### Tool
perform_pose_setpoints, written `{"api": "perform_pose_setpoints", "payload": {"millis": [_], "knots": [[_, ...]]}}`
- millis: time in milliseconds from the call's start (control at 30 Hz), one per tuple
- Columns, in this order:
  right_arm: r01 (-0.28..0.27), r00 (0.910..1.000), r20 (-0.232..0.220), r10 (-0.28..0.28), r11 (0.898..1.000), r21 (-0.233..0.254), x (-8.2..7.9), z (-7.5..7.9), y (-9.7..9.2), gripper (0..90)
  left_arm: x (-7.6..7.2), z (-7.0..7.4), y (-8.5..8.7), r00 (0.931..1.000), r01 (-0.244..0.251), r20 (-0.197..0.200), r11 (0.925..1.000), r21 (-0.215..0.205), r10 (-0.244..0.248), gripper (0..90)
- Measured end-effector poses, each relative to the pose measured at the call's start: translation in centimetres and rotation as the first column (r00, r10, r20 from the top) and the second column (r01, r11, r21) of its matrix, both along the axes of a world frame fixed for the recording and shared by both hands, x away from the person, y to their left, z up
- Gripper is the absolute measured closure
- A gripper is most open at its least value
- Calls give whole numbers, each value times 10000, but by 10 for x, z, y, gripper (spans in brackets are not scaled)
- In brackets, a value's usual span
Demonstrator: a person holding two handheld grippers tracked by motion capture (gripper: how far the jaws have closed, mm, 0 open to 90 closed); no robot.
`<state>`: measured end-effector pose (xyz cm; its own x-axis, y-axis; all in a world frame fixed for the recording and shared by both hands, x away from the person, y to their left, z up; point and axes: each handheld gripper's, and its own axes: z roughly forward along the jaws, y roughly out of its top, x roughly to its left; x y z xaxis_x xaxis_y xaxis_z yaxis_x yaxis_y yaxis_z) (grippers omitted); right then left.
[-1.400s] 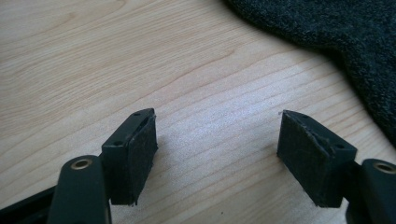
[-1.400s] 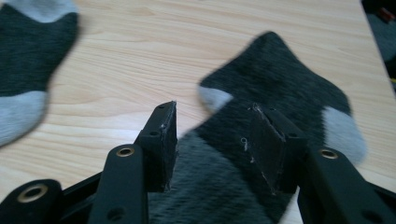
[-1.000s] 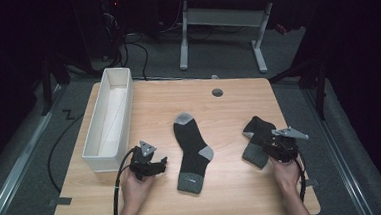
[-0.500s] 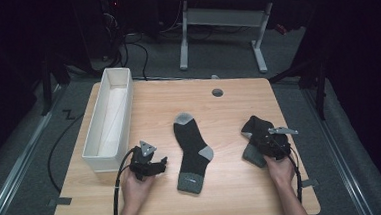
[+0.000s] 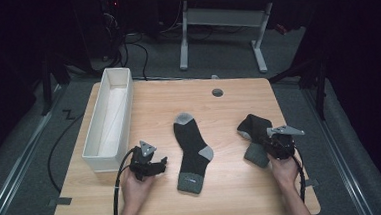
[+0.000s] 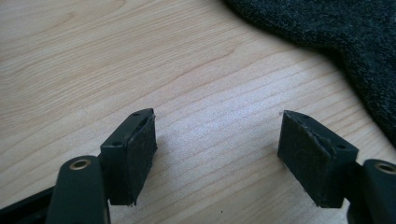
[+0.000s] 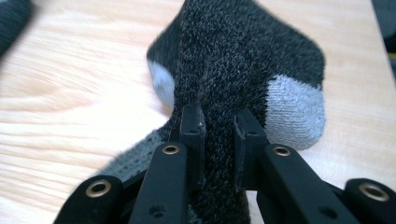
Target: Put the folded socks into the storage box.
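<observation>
A dark grey sock (image 5: 193, 143) with light grey toe, heel and cuff lies flat in the middle of the wooden table (image 5: 163, 101); its edge shows at the top right of the left gripper view (image 6: 355, 42). A second, crumpled sock (image 5: 251, 132) lies near the table's right edge. My right gripper (image 5: 267, 144) is shut on a fold of that crumpled sock (image 7: 233, 70), the fabric pinched between its jaws. My left gripper (image 5: 159, 164) rests just left of the flat sock, open, with bare wood between its pads (image 6: 135, 154).
A long white bin (image 5: 110, 117) stands along the table's left side. A small round grey grommet (image 5: 217, 92) sits near the far edge. Beyond the table are a desk frame (image 5: 219, 30) and cables on the dark floor.
My right gripper has slid a little to the left with the crumpled sock in its jaws. The left gripper and the flat sock have stayed put.
</observation>
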<state>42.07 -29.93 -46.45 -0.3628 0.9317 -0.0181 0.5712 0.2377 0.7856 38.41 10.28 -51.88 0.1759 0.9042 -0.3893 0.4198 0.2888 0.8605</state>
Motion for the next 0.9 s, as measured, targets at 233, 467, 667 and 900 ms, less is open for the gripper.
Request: {"api": "perform_pose_setpoints", "payload": {"millis": [233, 467, 667, 900], "knots": [[-568, 9972, 504, 554, 9980, 269, -4, 30, 11, 777, 0, 0, 0, 10000, 0, 0, 10000, 3, 0, 283], [-1203, 9897, 819, 1172, 9922, 340, -6, 54, 30, 779, 0, 0, 0, 10000, -4, 3, 10000, -3, 4, 282], [-1579, 9852, 736, 1550, 9868, 353, -4, 63, 45, 779, 0, 0, 0, 10000, 2, 1, 10000, 6, -2, 283], [-1953, 9792, 623, 1933, 9803, 278, -1, 69, 63, 778, 0, 0, 0, 10000, 2, 4, 10000, 5, -2, 282]]}}
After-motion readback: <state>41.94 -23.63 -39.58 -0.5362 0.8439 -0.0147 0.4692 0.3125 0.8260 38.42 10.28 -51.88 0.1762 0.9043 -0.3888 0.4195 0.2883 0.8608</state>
